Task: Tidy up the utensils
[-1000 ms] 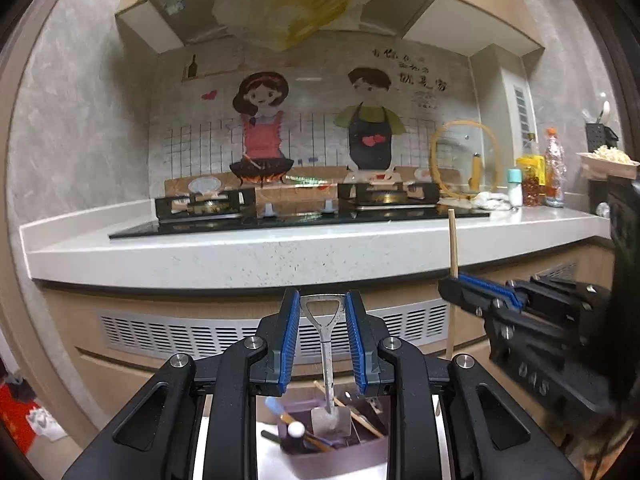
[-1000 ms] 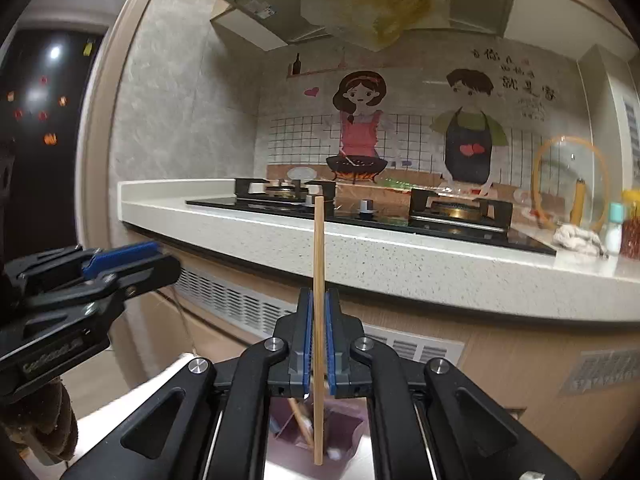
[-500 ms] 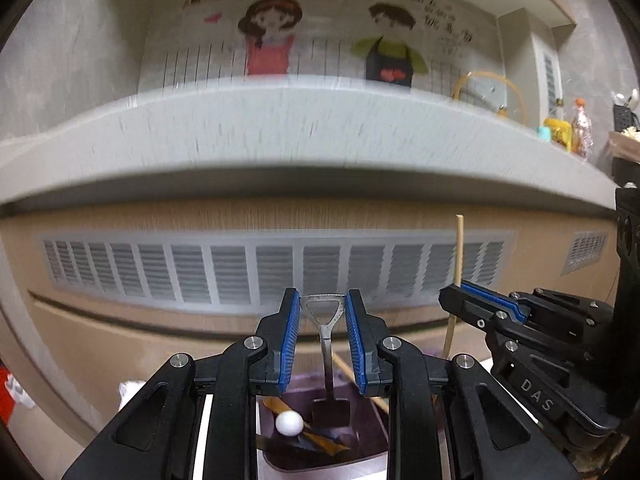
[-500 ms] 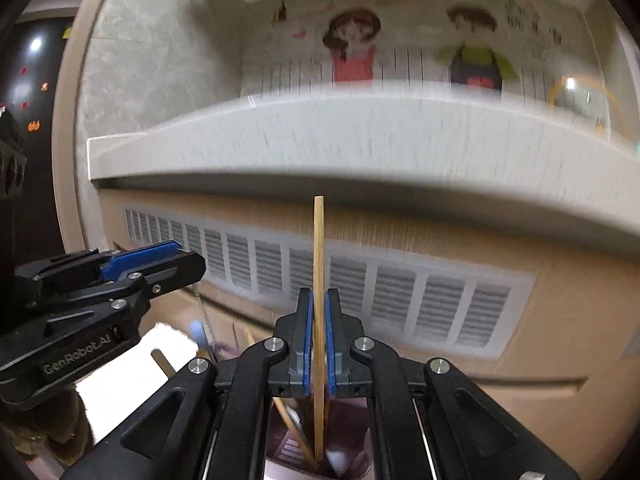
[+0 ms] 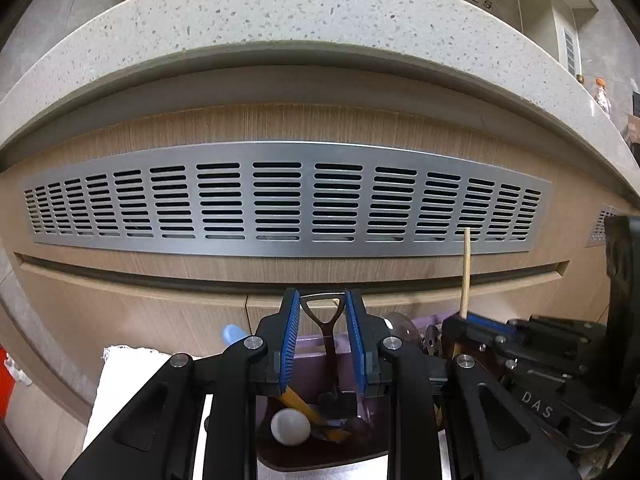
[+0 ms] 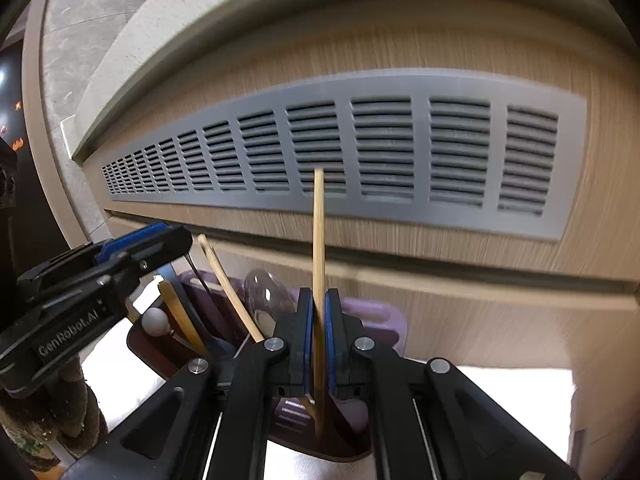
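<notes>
Readable text: "DAS" on the right gripper (image 5: 460,322) body as seen from the left wrist cam; "GenRobot.AI" on the left gripper (image 6: 160,236) body as seen from the right wrist cam. Chinese characters on the wall above the countertop (image 5: 320,12), top right of the left view, cut off and not legible enough to transcribe.

Left gripper (image 5: 322,344): pointing forward and tilted down over the purple utensil holder (image 5: 316,452). Blue pads (image 5: 289,344) sit on either side of a small shovel-shaped metal spoon (image 5: 326,336), at its triangular handle loop. Pads look to touch the loop's 2 sides, but I can't confirm a firm clamp. Spoon hangs upright, blade end down inside the holder, next to a white ball-tipped utensil (image 5: 290,426) and a yellow-handled one (image 5: 300,404).

Right gripper (image 6: 316,336): just to the right of the left one, also tilted down over the same holder (image 6: 372,316). Fingers clamped on 1 wooden chopstick (image 6: 319,240), held upright, lower end down inside the holder's right compartment, upper end standing against the vent grille (image 6: 400,148). In the left view the same chopstick (image 5: 465,272) sticks up from the right gripper.

Other contents in the right view: a 2nd chopstick (image 6: 228,284) leaning left, a clear plastic spoon (image 6: 266,292), the white ball tip (image 6: 156,322). Holder sits on a white cloth (image 5: 128,372) in front of the wood cabinet (image 5: 120,312).
</notes>
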{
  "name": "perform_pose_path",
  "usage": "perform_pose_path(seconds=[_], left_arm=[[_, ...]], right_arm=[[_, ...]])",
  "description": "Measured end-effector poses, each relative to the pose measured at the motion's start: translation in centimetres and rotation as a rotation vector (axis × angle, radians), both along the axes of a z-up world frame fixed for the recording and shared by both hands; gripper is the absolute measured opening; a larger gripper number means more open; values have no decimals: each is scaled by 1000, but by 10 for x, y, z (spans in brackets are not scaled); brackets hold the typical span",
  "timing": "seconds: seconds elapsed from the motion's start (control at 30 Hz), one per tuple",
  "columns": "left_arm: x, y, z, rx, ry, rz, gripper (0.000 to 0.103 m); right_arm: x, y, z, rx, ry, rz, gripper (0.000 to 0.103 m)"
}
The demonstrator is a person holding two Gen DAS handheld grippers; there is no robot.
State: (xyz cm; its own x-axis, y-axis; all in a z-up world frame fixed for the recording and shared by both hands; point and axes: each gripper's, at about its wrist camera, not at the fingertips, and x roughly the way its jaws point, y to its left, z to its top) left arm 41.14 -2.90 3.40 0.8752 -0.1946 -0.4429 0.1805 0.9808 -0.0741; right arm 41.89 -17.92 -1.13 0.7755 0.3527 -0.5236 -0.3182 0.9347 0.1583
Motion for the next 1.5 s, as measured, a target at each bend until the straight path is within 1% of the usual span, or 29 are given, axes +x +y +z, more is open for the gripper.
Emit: perform_pose_path(seconds=[0.07, 0.1, 0.13, 0.2, 0.23, 0.27, 0.37, 0.4, 0.43, 0.5, 0.57, 0.6, 0.63, 0.67, 0.73, 0.77, 0.83, 0.9, 0.97, 1.07, 1.2, 1.27, 1.4, 1.5], left_arm=[[1, 4, -1, -15, 20, 2, 25], [3, 6, -3, -29, 39, 5, 27], [3, 9, -3, -38, 48, 9, 31], [1, 15, -5, -56, 66, 20, 33], [-4, 19, -5, -55, 67, 27, 33], [-8, 22, -5, -52, 66, 35, 33], [-31, 34, -1, -58, 51, 55, 35], [-41, 41, 1, -67, 47, 58, 39], [-53, 46, 3, -75, 42, 62, 47], [-76, 54, 6, -72, 24, 71, 57], [-106, 57, 9, -56, -5, 78, 64], [-118, 58, 9, -51, -13, 79, 69], [-135, 58, 10, -42, -26, 83, 76], [-147, 58, 11, -35, -34, 87, 79], [-180, 58, 12, -23, -56, 95, 91], [-198, 58, 12, -21, -64, 102, 93], [-226, 58, 10, -25, -75, 114, 103], [-257, 56, 4, -17, -85, 130, 103], [-283, 49, -5, 23, -87, 148, 103], [-317, 48, -17, 47, -99, 205, 103], [-345, 48, -34, 34, -65, 268, 103], [-357, 43, -43, 52, -36, 285, 103], [-370, 32, -51, 81, -15, 258, 103], [-373, 23, -52, 120, -17, 249, 103]], right_arm=[[0, -1, -6, 3, 25, 5, 6], [1, -2, -9, 2, 40, 8, 6], [1, -2, -11, -1, 55, 10, 8], [2, -7, -13, -1, 82, 10, 17], [1, -9, -13, 1, 91, 8, 27], [-2, -12, -14, 6, 93, 0, 33], [-15, -18, -11, 14, 90, -17, 36], [-21, -19, -8, 10, 84, -23, 36], [-31, -21, -7, -2, 74, -31, 36], [-49, -19, -2, -27, 58, -35, 36], [-70, -15, 2, -52, 40, -35, 37], [-84, -15, 4, -63, 27, -39, 38], [-94, -15, 5, -68, 19, -43, 41], [-111, -15, 6, -73, 8, -50, 45], [-135, -15, 6, -79, -4, -60, 49], [-152, -14, 5, -86, -11, -64, 50], [-176, -13, 4, -87, -16, -64, 52], [-205, -13, 0, -84, -16, -65, 57], [-232, -14, -4, -74, -23, -76, 70], [-268, -18, -9, -56, -27, -108, 79], [-307, -21, -16, -44, -38, -161, 85], [-326, -24, -22, -43, -42, -189, 86], [-348, -30, -37, -30, -11, -220, 86], [-354, -33, -43, -31, 5, -238, 86]])
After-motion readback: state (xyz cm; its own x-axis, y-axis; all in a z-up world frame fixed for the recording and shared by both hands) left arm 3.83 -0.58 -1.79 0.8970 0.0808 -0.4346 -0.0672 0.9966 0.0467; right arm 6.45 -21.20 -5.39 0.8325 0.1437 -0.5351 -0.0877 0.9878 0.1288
